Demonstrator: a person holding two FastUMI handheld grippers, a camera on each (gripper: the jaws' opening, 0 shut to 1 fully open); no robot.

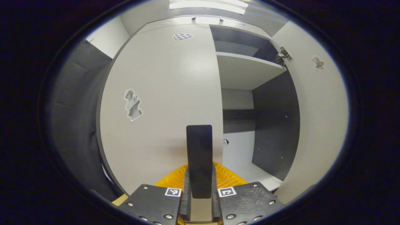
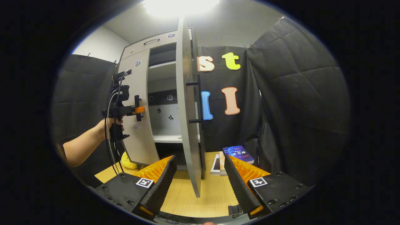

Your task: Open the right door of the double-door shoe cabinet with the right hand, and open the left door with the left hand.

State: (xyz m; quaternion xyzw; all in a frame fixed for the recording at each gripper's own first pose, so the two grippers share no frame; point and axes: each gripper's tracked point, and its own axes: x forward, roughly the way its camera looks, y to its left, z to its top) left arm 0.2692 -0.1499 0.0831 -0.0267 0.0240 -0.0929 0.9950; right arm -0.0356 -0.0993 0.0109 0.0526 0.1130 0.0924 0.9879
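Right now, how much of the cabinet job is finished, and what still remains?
Done: the right door stands swung wide open, and the right gripper is open, its fingers either side of the door's edge without touching it. In hand: the left gripper is at the left door's handle, fingers closed around it. Left: the left door still looks shut and must be pulled open.

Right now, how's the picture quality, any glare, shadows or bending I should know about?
Right gripper view: the ceiling light blows out to white, and the open right door bows from fisheye. Left gripper view: soft glare on the left door, a dark shadowed interior behind the shelf, everything fairly sharp.
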